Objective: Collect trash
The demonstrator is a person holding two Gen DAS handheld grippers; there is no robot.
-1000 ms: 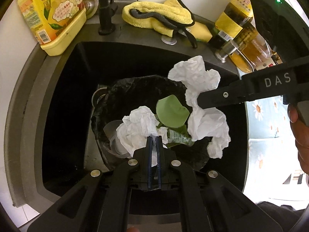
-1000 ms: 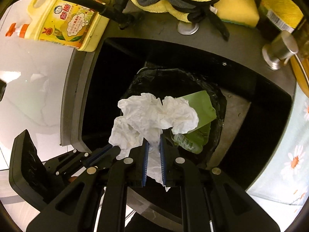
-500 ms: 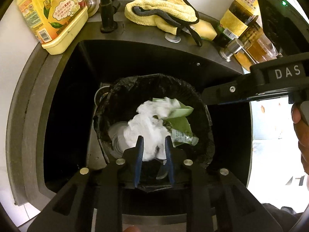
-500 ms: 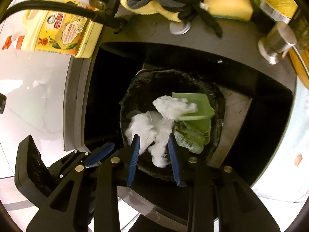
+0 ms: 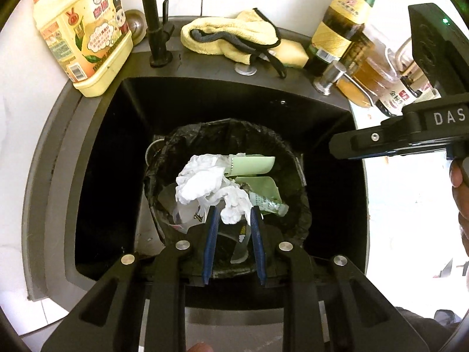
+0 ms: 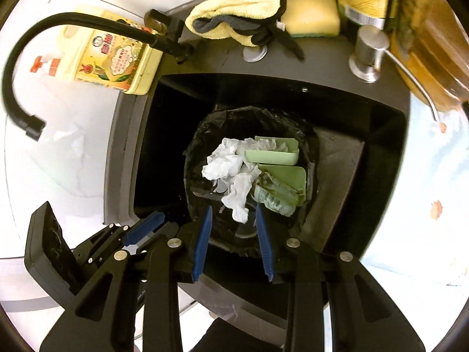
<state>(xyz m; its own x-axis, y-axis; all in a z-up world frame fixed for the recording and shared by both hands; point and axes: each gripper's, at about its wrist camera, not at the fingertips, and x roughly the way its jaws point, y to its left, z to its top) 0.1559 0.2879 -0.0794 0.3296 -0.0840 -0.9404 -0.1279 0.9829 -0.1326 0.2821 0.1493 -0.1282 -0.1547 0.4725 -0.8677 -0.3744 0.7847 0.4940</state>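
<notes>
On the counter at far left, a yellow detergent jug, upright against the sink rim. Next to it the black faucet, then a yellow cloth and a sponge along the back edge, with a green-labelled bottle at far right.

Down in the dark basin, a bin lined with a black bag, holding the trash. Crumpled white tissue on the left and centre of the pile, pale green carton pieces to its right, a crinkled printed wrapper at lower right.

Left gripper above the near rim of the bin, blue pads spread wide. Nothing clamped, only the tissue below showing through the gap. Right gripper likewise parted wide and empty, over the same bin.

Judging by looks:
- **Tissue:** very light, soft and squashable, apt to tear or trail if caught by a thin edge. Best pinched at a thick fold in the middle of a wad.
- **Carton pieces:** light but stiffer and smooth, likely to slip. Best taken across a folded edge.
- **Wrapper:** thin and slick. Best gripped at its bunched end.
- **Bag:** soft film. Best gathered at the rim.
</notes>
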